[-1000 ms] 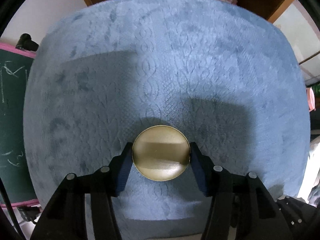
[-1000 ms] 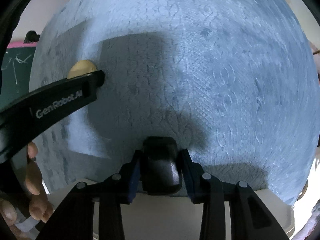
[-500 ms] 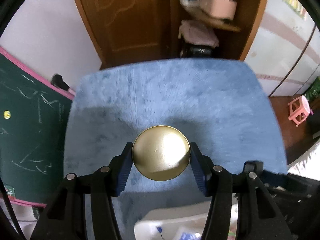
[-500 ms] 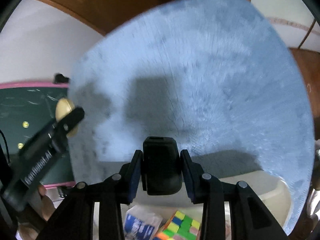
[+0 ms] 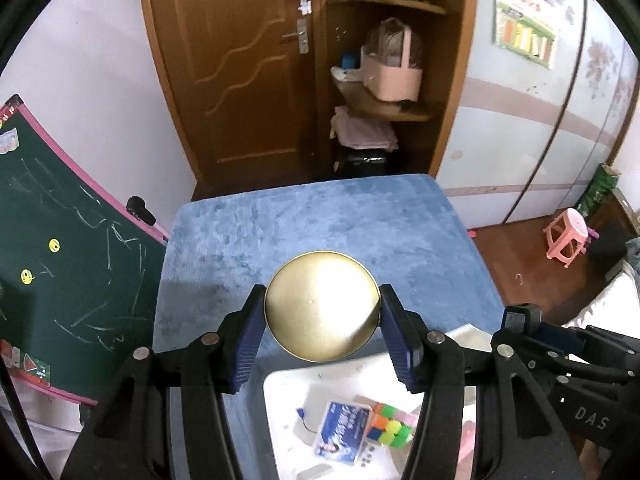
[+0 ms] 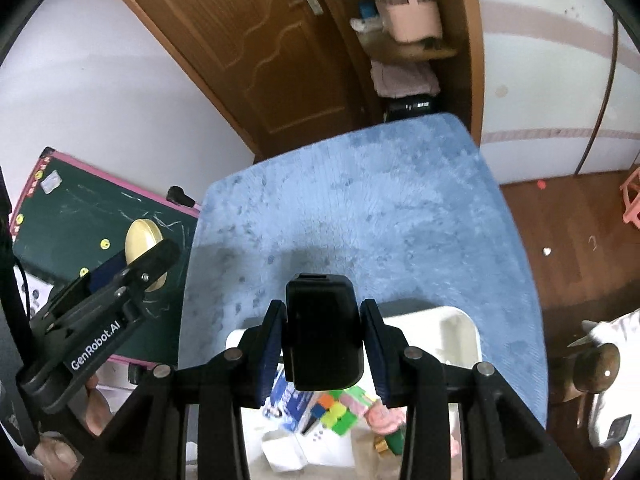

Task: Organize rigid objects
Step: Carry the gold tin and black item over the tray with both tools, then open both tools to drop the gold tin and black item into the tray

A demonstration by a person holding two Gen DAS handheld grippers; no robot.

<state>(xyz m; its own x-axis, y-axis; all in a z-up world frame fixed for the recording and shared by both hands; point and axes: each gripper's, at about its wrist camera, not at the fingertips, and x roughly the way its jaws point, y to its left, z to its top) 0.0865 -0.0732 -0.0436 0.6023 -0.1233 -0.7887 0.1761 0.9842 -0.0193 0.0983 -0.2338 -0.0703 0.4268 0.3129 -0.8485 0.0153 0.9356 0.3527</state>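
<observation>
Left wrist: left gripper (image 5: 322,334) fingers clamp a gold tin (image 5: 322,306) over the bin (image 5: 288,392) at the desk's near edge; right gripper (image 6: 324,354) clamps a black block (image 6: 322,330), likely for binning.

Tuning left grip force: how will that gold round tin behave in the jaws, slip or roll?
The gold round tin looks smooth and glossy, so probably slippery. The left gripper pinches its curved rim, so it may pivot. Likely rigid, fairly light.

Glossy brass-look metal tin (image 5: 322,306), matt black plastic block (image 6: 322,330) — fuzzy blue cloth (image 5: 360,224), white plastic bin (image 6: 460,322).
</observation>
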